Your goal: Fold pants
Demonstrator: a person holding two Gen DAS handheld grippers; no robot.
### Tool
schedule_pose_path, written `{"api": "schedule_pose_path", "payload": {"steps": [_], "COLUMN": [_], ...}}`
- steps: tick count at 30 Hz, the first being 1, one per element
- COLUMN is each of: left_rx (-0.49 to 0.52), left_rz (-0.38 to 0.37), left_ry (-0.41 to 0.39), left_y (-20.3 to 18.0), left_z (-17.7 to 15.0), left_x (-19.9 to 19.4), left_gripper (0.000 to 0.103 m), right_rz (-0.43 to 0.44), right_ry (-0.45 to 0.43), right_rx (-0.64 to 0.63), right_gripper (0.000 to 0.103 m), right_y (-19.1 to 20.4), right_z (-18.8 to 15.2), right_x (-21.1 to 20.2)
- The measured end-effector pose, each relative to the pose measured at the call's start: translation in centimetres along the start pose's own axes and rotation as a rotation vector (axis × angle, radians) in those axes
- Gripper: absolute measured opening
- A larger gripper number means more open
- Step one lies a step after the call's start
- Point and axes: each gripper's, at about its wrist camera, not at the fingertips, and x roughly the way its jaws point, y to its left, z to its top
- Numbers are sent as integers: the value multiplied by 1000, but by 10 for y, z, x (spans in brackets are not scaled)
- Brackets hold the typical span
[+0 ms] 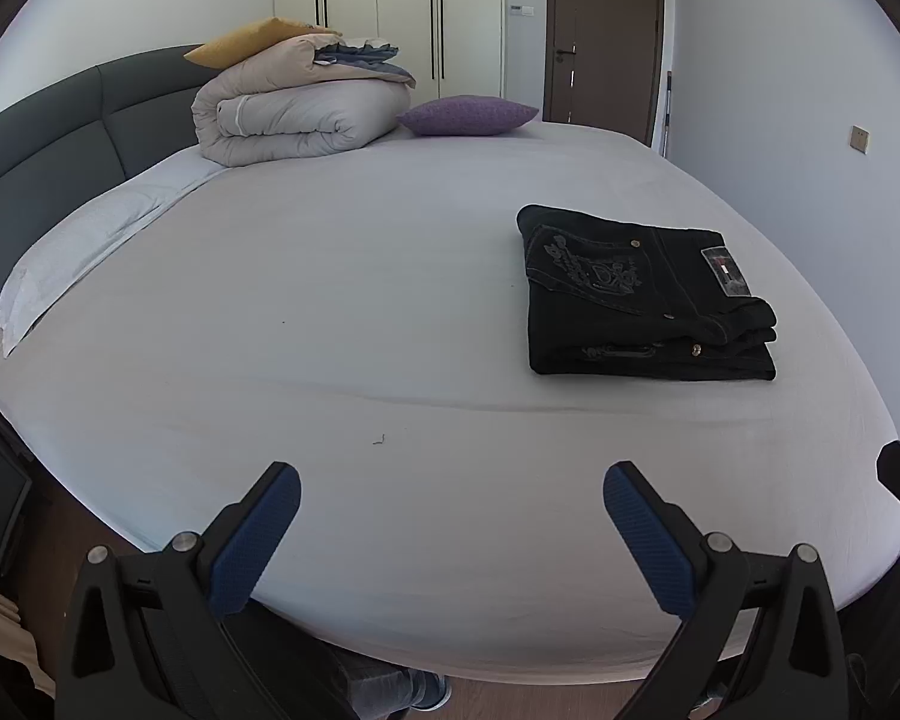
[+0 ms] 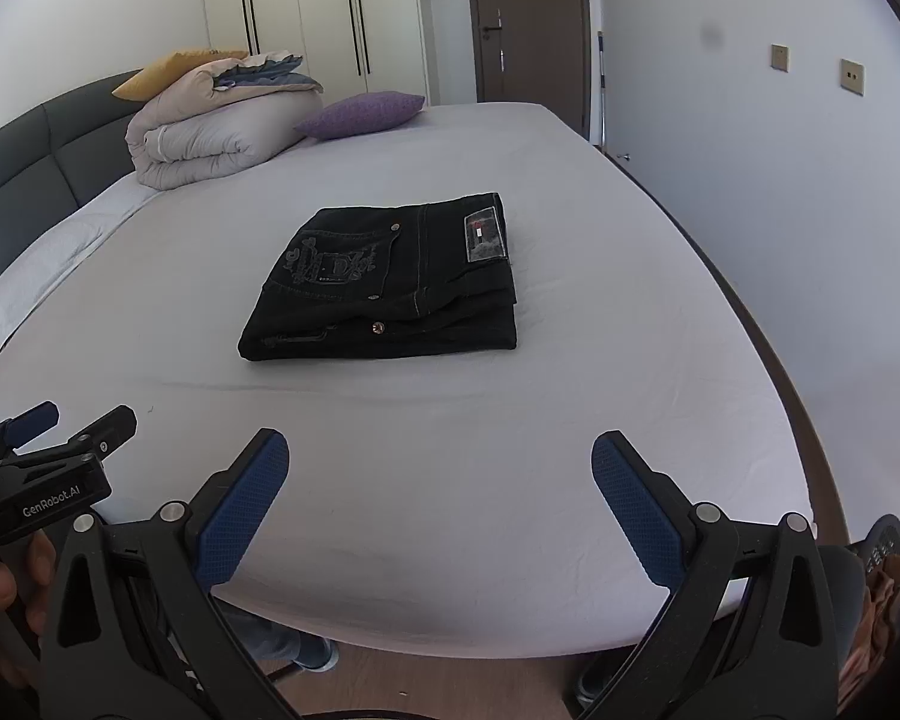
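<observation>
Bedroom walls, wardrobe doors and a brown door stood behind a wide bed [image 2: 570, 420] under a pale sheet, with a rolled duvet [image 2: 210, 144] and a purple cushion [image 2: 360, 111] up near the headboard. On the sheet lay the pants [image 2: 390, 282], black denim, already folded into a thick squarish stack with a back pocket and a label facing up; they sat about mid-bed, nearer the right edge than the left, well apart from the duvet and short of the foot edge. Both tools hung over the foot edge, touching nothing: the left gripper [image 1: 450, 516] had its jaws spread wide and empty, and so did the right gripper [image 2: 438, 486]. The folding looked finished or nearly so. Denim of this kind would likely feel heavy and fairly stiff, holding its creases, not slippery, not fragile, though the layers could slide apart if lifted by one corner. A sound hold would be at the two near corners of the stack, pinching all the layers together, one claw on each side.
</observation>
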Motion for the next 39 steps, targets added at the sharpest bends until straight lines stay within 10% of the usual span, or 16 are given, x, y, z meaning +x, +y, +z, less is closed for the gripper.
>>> {"api": "schedule_pose_path", "payload": {"steps": [39], "left_rx": [-1], "left_rz": [1], "left_ry": [3], "left_y": [-2], "left_z": [-1], "left_x": [1], "left_gripper": [103], "right_rz": [0], "right_ry": [37], "right_rx": [19], "right_gripper": [103], "right_y": [9], "right_z": [-6], "right_x": [13]}}
